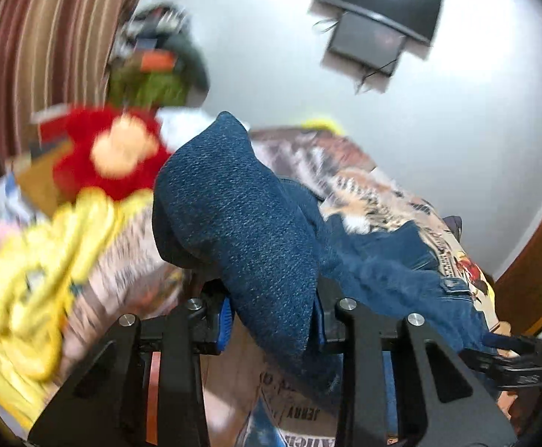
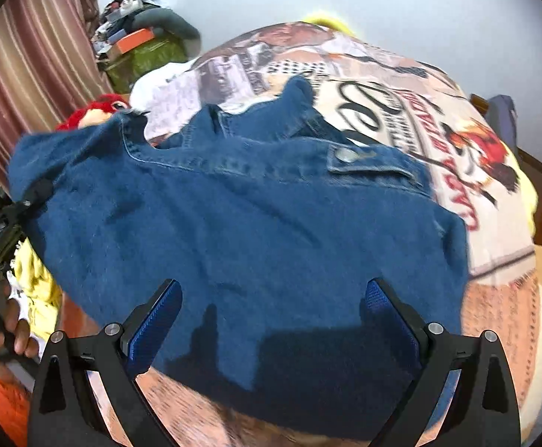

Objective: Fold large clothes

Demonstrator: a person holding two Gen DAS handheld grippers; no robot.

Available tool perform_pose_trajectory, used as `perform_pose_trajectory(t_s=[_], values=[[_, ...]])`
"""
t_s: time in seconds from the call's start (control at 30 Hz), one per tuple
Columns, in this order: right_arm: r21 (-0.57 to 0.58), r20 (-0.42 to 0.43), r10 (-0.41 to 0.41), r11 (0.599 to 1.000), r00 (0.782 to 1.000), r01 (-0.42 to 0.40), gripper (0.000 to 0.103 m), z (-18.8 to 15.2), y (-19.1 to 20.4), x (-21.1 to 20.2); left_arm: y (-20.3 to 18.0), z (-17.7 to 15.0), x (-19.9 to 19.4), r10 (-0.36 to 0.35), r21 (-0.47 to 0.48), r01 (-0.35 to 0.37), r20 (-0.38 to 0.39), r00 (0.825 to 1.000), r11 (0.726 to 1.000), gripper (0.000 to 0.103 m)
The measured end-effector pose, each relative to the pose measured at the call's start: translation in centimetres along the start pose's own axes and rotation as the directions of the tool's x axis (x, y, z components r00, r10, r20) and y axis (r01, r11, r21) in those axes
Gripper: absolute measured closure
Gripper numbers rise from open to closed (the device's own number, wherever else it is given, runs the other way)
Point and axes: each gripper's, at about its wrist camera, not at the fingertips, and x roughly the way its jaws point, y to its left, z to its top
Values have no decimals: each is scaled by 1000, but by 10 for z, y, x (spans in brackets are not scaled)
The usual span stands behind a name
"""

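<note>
Denim fills both views: a blue denim jacket (image 2: 256, 231) lies spread over a printed bedspread (image 2: 412, 119), its near hem just under the right gripper (image 2: 271, 320) and its button flap (image 2: 349, 156) towards the far right. The left gripper (image 1: 271, 320) is clamped on a bunched fold of the same jacket (image 1: 233, 201), the cloth rising from between its pads in a thick hump, so the step in hand looks like carrying the left side over the body. The right gripper hangs with its jaws wide and nothing between them, both blue pads clear of the fabric. To do this well, I would draw the lifted edge across to the right in one even sweep, high enough that the heavy cloth does not drag and wrinkle the layer beneath, and lay it down with its seam parallel to the near hem. The free gripper could pin the near hem or take a second corner so the fold stays square. Left of the jacket a red plush toy (image 1: 111, 156) and yellow cloth (image 1: 29, 272) crowd the bed; the fold should land away from them.
</note>
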Motion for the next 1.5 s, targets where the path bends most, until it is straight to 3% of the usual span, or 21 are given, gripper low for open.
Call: perform_pose_trajectory(t_s=[0.17,0.23,0.33,0.4,0.5,0.67,0.83,0.93,1.07,1.13,1.17,1.27,1.4,1.5], values=[[-56,-68,15,998,998,-19,5,1,25,36,-34,9,-20,-23,172,9,82,996,985,70],[-93,-108,-18,996,994,7,4,-7,34,55,-49,12,-19,-48,226,26,93,994,974,70],[-151,-97,-58,988,994,43,4,-13,40,60,-68,10,-21,-78,268,49,95,992,962,70],[-179,-118,-41,984,992,20,4,-12,39,54,-80,14,-18,-102,285,73,88,991,956,71],[-127,-90,20,991,996,-31,4,-14,19,31,-99,21,-18,-158,293,130,76,985,947,72],[31,-32,8,999,999,-7,4,-26,-46,-14,-150,22,-15,-225,376,186,60,973,908,75],[191,9,-62,980,998,59,4,-45,-113,-55,-215,-8,-24,-313,539,271,-13,950,798,77],[274,21,-96,958,995,87,4,-58,-151,-75,-243,-39,-32,-363,647,344,-110,925,681,77],[323,23,-143,938,989,128,4,-76,-175,-96,-255,-89,-47,-376,762,398,-218,900,511,78],[335,21,-148,933,989,133,4,-84,-182,-103,-252,-111,-54,-374,774,449,-294,880,447,78],[337,21,-148,932,989,132,4,-85,-185,-103,-249,-117,-56,-369,768,471,-325,871,434,78],[340,23,-140,932,990,124,4,-92,-185,-109,-239,-131,-56,-324,761,500,-390,862,413,78],[334,37,-105,938,994,87,4,-94,-176,-114,-231,-117,-49,-287,709,522,-435,853,475,78],[329,58,-77,943,995,54,4,-89,-167,-120,-232,-108,-52,-255,705,504,-437,863,498,74]])
